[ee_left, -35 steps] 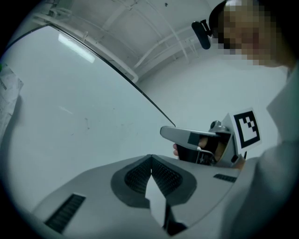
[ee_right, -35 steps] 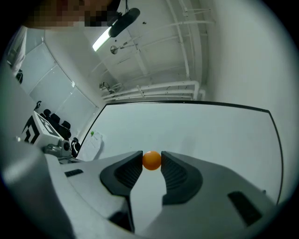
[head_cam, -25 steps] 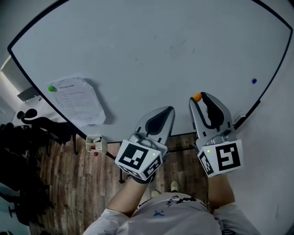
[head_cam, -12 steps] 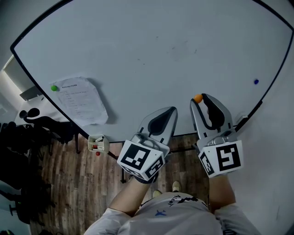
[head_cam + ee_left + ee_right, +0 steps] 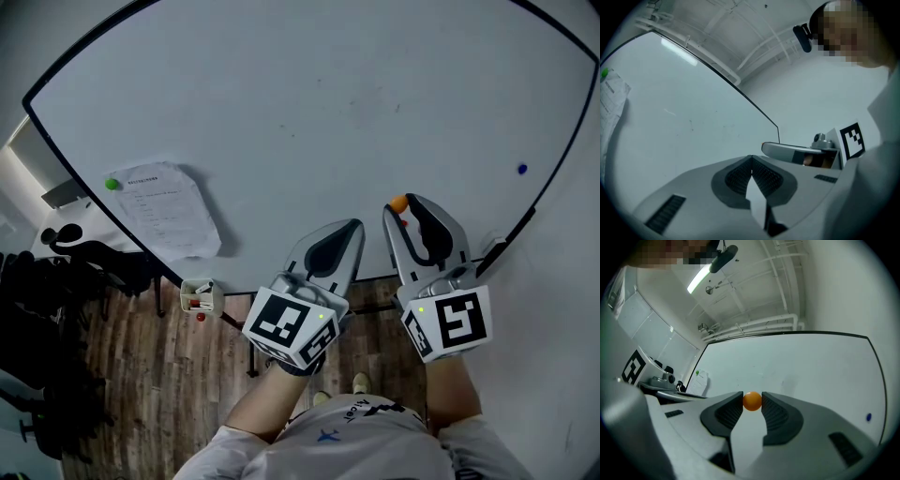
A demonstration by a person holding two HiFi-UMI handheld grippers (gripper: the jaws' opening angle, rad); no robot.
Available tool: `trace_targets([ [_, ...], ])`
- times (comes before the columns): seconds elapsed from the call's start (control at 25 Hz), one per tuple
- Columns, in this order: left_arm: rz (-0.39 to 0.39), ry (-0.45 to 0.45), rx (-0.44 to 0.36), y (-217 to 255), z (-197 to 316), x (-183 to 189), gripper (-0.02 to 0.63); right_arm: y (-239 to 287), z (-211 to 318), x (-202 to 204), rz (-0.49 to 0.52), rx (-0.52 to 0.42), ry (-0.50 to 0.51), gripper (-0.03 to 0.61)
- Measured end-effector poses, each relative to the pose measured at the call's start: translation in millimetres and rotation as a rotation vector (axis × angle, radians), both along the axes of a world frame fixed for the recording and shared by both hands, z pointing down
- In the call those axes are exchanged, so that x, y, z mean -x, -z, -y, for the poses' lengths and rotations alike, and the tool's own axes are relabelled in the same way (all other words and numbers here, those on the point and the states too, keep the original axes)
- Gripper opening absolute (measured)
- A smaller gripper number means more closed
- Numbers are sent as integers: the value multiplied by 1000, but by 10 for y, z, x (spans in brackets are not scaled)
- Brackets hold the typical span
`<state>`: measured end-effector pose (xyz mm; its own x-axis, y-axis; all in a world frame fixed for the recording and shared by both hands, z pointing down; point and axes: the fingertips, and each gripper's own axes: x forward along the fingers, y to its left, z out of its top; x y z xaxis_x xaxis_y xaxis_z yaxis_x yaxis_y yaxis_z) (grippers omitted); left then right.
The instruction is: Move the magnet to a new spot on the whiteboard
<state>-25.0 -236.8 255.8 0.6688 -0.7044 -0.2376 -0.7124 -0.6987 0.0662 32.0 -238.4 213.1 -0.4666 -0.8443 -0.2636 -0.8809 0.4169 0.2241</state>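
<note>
Leftmost of my two tools, the left gripper (image 5: 351,225) is hanging with its jaws pressed together on nothing, its tip over the lower edge of the whiteboard (image 5: 309,103). Against a second ago, its marker cube is sitting slightly further right in the head view. To its right, the right gripper (image 5: 405,206) is pinching the orange magnet (image 5: 399,202) between its pads (image 5: 776,412), one pad touching each side of the ball, and that grip is staying as it was. Compared with half a second ago I am easing this gripper a little to the left, so the magnet is now showing slightly left of where it was, over the lower right part of the board. Whether it is touching the surface I cannot tell.

Around it, from the left, dark chairs (image 5: 66,258) are standing on the wooden floor (image 5: 150,384). A printed sheet (image 5: 169,208) is hanging at the board's lower left under a green magnet (image 5: 112,184). A small holder (image 5: 196,296) with markers is showing just below the board's frame, with a small red thing (image 5: 200,317) lying just beside it. Faint smudges (image 5: 361,94) are marking the board above my grippers. Far to the right a blue magnet (image 5: 521,170) is clinging near the frame, well apart from the orange one.
</note>
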Motion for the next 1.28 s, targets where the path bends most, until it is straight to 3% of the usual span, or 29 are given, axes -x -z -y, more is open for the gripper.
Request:
trace_targets([
  [0.4, 11, 29, -4, -23, 146, 32, 12, 23, 222, 60, -18, -8, 9, 130],
  [1.28, 27, 88, 13, -94, 711, 274, 12, 8, 1230, 292, -80, -54, -44, 130],
])
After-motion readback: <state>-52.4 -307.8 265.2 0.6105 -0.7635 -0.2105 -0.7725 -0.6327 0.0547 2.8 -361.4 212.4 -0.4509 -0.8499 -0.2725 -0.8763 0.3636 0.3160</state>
